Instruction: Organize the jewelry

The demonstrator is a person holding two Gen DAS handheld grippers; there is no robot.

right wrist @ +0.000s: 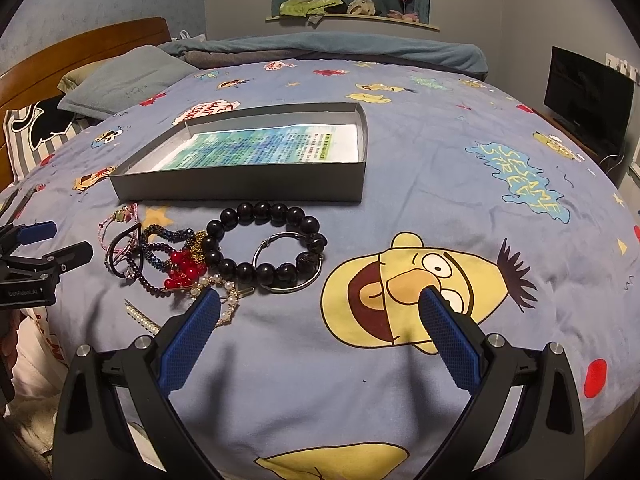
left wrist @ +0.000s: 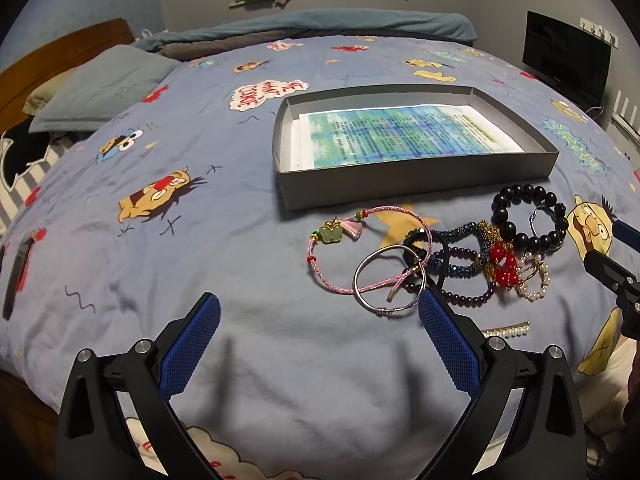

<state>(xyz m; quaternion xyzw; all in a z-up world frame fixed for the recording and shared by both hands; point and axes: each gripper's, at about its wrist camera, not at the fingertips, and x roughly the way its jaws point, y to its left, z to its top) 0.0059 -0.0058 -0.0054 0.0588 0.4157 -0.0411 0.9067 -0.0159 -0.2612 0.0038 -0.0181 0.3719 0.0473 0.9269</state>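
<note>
A pile of jewelry lies on the bed in front of a grey shallow box (left wrist: 416,182) (right wrist: 240,190) lined with a printed sheet. It holds a pink cord bracelet (left wrist: 340,248), a silver bangle (left wrist: 386,280), a black bead bracelet (left wrist: 520,216) (right wrist: 256,240), red beads (left wrist: 502,266) (right wrist: 184,270), dark bead strands (left wrist: 460,272), a second silver bangle (right wrist: 288,264) and a pearl bracelet (right wrist: 224,296). My left gripper (left wrist: 320,308) is open and empty, just in front of the pile. My right gripper (right wrist: 320,308) is open and empty, near the pearl bracelet and black beads.
A pearl hair clip (left wrist: 506,328) (right wrist: 142,320) lies nearest the bed edge. Pillows (left wrist: 104,84) and a wooden headboard (right wrist: 80,48) are at the left, a folded blanket (left wrist: 320,26) at the far side, a dark monitor (right wrist: 588,92) at the right.
</note>
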